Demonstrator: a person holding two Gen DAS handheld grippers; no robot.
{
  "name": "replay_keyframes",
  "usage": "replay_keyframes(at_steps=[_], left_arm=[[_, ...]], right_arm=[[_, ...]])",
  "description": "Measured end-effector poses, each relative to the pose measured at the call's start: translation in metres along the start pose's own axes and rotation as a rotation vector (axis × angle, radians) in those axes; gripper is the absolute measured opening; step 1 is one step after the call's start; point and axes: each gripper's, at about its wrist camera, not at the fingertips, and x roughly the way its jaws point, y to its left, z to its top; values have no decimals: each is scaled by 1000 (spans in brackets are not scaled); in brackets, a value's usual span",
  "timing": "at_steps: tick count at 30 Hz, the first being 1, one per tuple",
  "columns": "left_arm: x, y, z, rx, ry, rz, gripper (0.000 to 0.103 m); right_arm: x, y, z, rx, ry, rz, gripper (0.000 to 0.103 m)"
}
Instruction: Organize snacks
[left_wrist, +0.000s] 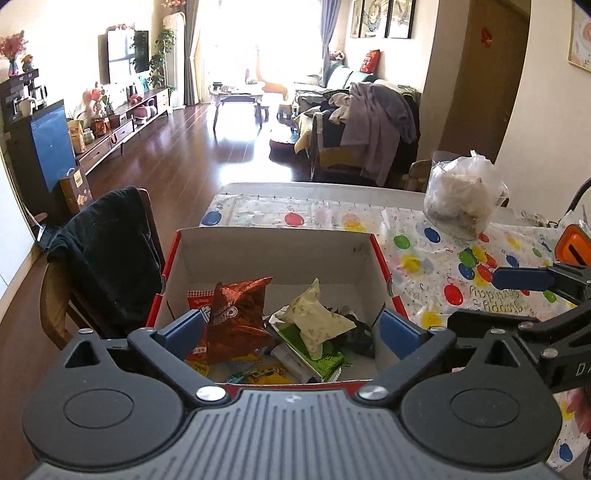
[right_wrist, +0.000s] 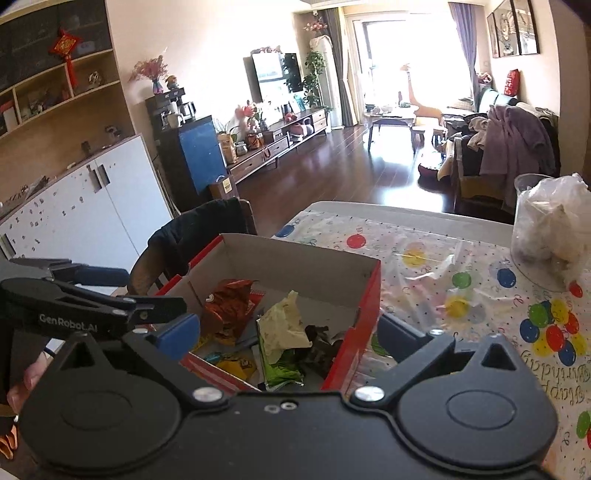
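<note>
Red box (left_wrist: 380, 258) near the table's (left_wrist: 332, 192) left edge held crumpled snack packets (left_wrist: 236, 317); tablecloth (right_wrist: 480, 295) read "Happy Birthday". Left gripper (left_wrist: 291, 328) and right gripper (right_wrist: 291, 336) were both spread, empty.

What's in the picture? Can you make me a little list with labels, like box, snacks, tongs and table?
box: red cardboard box, open top, white inside
snacks: orange-brown packet, pale cream wrapper, green packet, all in the box
left tongs: open, nothing held, over the box
right tongs: open, nothing held
table: balloon-print tablecloth
also there: clear container with a plastic bag inside, beyond the box
</note>
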Motion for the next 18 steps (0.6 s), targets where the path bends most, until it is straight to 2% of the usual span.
replay_keyframes(at_steps=[10, 18], left_arm=[[-5, -4, -4, 2, -4, 42, 102], [-10, -11, -4, 9, -7, 37, 102]], right_arm=[[-10, -4, -5, 4, -10, -1, 103], [-13, -6, -9, 24, -1, 11, 103]])
